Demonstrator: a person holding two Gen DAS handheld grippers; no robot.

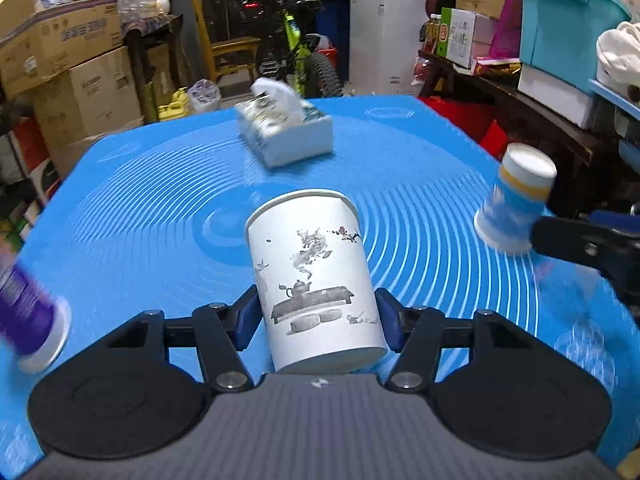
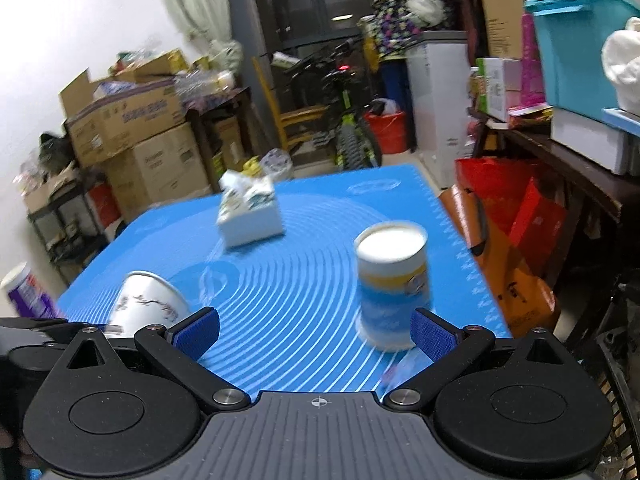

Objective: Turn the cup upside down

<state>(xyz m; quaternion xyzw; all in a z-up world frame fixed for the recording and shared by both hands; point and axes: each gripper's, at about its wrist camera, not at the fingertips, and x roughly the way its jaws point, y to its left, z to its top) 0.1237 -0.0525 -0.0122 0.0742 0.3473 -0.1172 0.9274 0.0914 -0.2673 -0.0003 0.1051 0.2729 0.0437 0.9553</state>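
Left tool (image 1: 316, 322) clamped on white cup (image 1: 312, 276), right tool (image 2: 316, 332) wide apart beside blue cup (image 2: 394, 288)

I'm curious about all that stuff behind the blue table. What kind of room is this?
Probably a storeroom or a cluttered spare room at home. Stacked cardboard boxes line the wall, a bicycle is parked indoors beside a white fridge, and a plastic storage bin sits on a shelf.

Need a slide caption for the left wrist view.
Left hand-held gripper clamps a white printed paper cup above the blue mat.
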